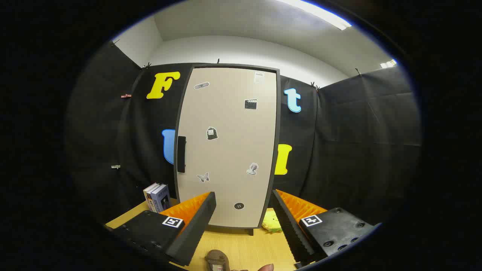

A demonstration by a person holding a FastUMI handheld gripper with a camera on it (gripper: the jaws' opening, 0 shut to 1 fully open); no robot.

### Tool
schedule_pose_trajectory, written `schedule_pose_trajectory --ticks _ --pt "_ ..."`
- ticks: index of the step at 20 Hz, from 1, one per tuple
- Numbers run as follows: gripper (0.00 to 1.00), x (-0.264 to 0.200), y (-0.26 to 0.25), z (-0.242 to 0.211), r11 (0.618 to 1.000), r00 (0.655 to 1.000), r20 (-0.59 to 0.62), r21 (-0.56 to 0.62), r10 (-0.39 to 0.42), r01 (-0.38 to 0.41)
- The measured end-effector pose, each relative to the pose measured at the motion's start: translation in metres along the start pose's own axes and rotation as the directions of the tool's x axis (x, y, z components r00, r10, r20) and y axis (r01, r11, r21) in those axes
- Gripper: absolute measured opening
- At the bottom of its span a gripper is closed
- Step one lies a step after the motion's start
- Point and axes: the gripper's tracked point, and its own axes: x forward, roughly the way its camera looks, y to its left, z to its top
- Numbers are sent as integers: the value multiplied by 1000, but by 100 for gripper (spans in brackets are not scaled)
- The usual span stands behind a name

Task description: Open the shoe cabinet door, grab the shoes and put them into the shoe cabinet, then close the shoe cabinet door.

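Black cloth walls close the booth on three sides, with a pale ceiling and a strip light at the upper right of the frame. A wooden tabletop [244, 244] runs across the bottom.

The shoe cabinet [229, 146] is seen standing upright at centre frame, straight ahead of the gripper [244, 199] and beyond its fingertips. Its door is shut, the long axis vertical. The dark handle [181, 154] is set on the door's left edge at mid height, above and left of the left finger; the hinge side is judged to be the right edge.

The jaws are held wide apart, nothing between them but bare tabletop and the cabinet foot.

One brown shoe [217, 260] is noted on the tabletop at the bottom centre, nearer than the fingertips, toe pointing toward the cabinet. A fingertip of a person [266, 267] is seen just right of it.

Books [157, 197] stand left of the cabinet base, close beside the swing side; a yellow item [272, 222] lies at the base on the right. Open room is judged ample above the table, tighter at lower left.
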Motion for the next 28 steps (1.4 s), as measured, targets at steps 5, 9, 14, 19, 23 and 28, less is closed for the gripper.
schedule_pose_trajectory --ticks 5,9,14,19,23,28 --pt "97 -1 -1 1 1000 1000 5 12 -4 4" --pt "97 3 -5 -2 1000 1000 15 -8 -15 15" --pt "97 10 -8 -7 1000 1000 9 -12 -15 15" --pt "97 14 1 4 1000 1000 22 2 20 -20" --pt "97 28 31 18 994 995 33 58 89 -91" --pt "97 70 89 36 987 986 63 46 153 -156"
